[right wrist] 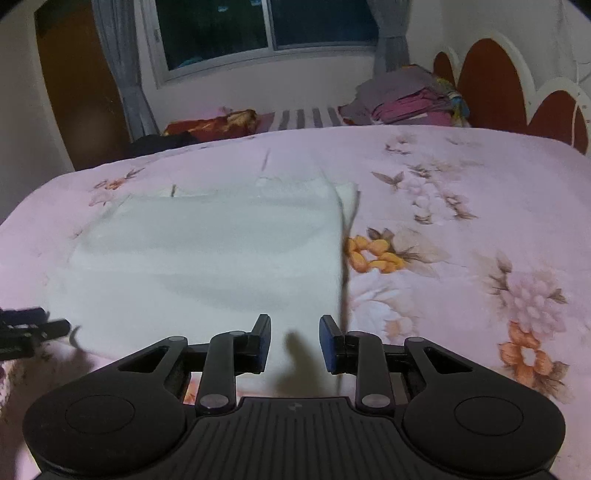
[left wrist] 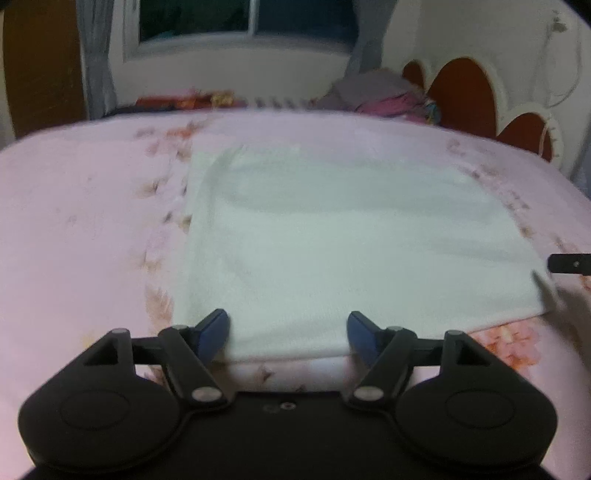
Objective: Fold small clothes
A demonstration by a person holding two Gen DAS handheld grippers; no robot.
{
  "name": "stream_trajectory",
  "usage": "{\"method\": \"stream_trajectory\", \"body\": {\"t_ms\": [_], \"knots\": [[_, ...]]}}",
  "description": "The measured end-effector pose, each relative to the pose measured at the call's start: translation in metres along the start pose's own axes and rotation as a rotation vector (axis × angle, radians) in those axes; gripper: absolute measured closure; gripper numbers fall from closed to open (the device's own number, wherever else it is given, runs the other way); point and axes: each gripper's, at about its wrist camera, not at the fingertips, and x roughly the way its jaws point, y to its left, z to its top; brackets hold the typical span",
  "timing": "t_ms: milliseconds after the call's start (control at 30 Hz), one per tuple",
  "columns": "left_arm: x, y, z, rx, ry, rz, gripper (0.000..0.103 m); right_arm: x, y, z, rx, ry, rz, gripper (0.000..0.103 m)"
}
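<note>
Floral bedspread (right wrist: 461,206) under blurred white cloth (left wrist: 332,240); left tool (left wrist: 288,332) and right tool (right wrist: 294,343) both apart, empty.

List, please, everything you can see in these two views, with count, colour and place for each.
white cloth: one, lying flat on the bed, near the tools
bedsheet: one, pink with flowers, covering the bed
clothes pile: one, purple and grey, far end beside the headboard
headboard: one, red-brown scallops with white trim, far right
window: one, dark, back wall
curtains: two, grey, either side of the window
left tool: one, black, open at the cloth's near edge
right tool: one, black, open over the cloth's near right corner
</note>
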Motion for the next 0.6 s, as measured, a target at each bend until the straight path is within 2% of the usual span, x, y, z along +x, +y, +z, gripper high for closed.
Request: {"method": "stream_trajectory", "body": {"t_ms": [67, 133, 200, 333, 367, 433, 467, 500, 600], "knots": [[0.002, 0.004, -0.003, -0.015, -0.013, -0.012, 0.032, 0.015, 0.000, -0.002, -0.011, 0.050, -0.020, 0.074], [0.003, 0.005, -0.004, -0.012, -0.016, -0.019, 0.031, 0.035, -0.005, -0.012, -0.011, 0.139, -0.082, 0.074], [0.003, 0.006, -0.004, -0.002, -0.022, -0.026, 0.031, 0.033, -0.016, -0.019, 0.040, 0.104, -0.042, 0.074], [-0.007, 0.012, -0.003, -0.046, -0.019, -0.037, 0.032, 0.023, -0.016, -0.017, 0.039, 0.099, -0.046, 0.074], [-0.013, 0.018, -0.003, -0.083, -0.027, -0.038, 0.033, 0.016, -0.015, -0.016, 0.037, 0.076, -0.033, 0.074], [-0.027, 0.029, -0.008, -0.192, -0.048, -0.057, 0.044, -0.001, -0.014, -0.014, 0.034, 0.020, 0.009, 0.074], [-0.031, 0.036, -0.012, -0.259, -0.047, -0.087, 0.048, -0.007, -0.011, -0.012, 0.030, 0.002, 0.015, 0.075], [-0.032, 0.042, -0.017, -0.329, -0.041, -0.127, 0.058, -0.012, -0.009, -0.009, 0.027, -0.013, 0.022, 0.075], [-0.024, 0.057, -0.034, -0.545, -0.041, -0.221, 0.060, -0.019, 0.002, 0.002, 0.032, -0.042, 0.068, 0.075]]}}
